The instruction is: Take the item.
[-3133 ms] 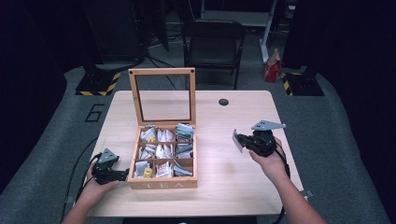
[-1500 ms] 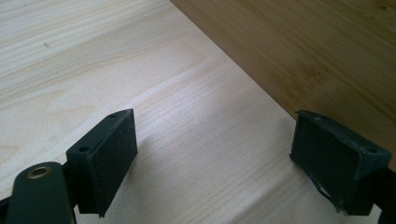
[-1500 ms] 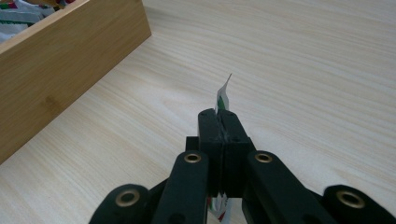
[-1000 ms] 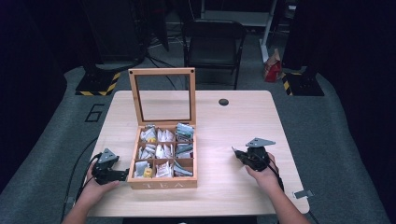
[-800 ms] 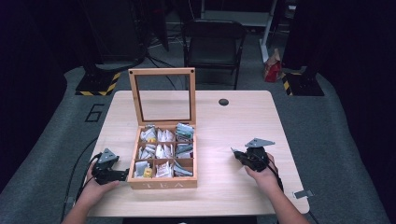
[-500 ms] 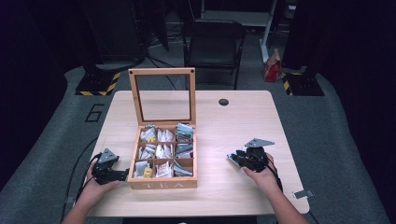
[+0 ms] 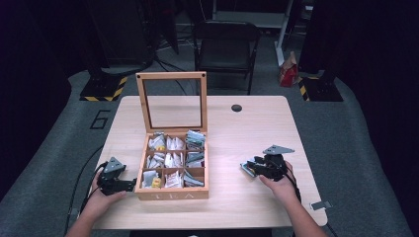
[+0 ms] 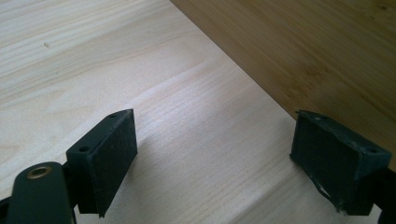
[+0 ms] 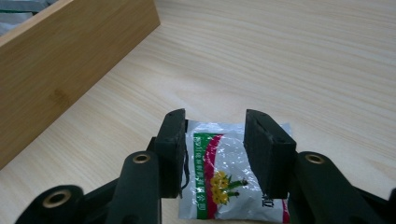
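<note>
A pale wooden worktop carries an open tea box left of centre. The left gripper rests released beside it. At right, the right gripper, its jaws just opening, straddles a light, crinkly, slippery tea sachet lying flat; best pinched by an edge

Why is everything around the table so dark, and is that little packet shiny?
High view: light falls on the table, the room around it is dim and a bit soft. Right gripper view: the packet is sharp, with glare on its silver foil. Left gripper view: soft shadows beside the pads.
</note>
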`<state>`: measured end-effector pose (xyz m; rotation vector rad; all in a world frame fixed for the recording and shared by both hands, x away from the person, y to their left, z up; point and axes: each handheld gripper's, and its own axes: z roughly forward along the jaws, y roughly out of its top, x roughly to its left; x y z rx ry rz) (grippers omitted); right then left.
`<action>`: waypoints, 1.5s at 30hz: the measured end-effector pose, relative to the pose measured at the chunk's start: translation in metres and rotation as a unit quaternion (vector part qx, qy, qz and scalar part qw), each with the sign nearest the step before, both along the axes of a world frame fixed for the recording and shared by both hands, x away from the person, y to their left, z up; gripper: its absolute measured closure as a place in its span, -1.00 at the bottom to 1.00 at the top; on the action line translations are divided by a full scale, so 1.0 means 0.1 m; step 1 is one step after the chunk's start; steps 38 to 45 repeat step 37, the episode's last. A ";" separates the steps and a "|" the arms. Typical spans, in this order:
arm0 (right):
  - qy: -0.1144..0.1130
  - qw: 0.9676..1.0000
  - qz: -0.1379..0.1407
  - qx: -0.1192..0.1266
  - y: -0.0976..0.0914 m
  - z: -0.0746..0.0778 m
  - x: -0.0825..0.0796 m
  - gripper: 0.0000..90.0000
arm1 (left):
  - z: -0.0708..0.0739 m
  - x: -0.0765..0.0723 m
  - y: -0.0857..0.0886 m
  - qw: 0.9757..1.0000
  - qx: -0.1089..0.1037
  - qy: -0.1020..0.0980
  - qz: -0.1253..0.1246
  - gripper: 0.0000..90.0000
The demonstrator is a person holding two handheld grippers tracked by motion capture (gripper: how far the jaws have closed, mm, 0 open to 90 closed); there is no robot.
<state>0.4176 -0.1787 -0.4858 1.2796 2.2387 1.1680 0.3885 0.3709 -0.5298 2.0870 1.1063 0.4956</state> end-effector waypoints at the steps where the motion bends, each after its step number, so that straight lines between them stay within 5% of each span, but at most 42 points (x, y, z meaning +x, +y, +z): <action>1: -0.005 1.000 -0.003 -0.003 -0.02 0.00 0.01 0.29 | 0.00 0.00 0.00 1.000 0.000 0.000 0.000 -0.69; 25: -0.015 0.998 -0.065 -0.007 -0.33 -0.04 0.03 0.25 | 0.00 0.00 0.00 1.000 0.000 0.000 0.000 -0.69; 45: -0.016 0.997 -0.074 -0.015 -0.40 -0.09 0.02 0.18 | 0.00 0.00 0.00 1.000 0.000 0.000 0.000 -0.69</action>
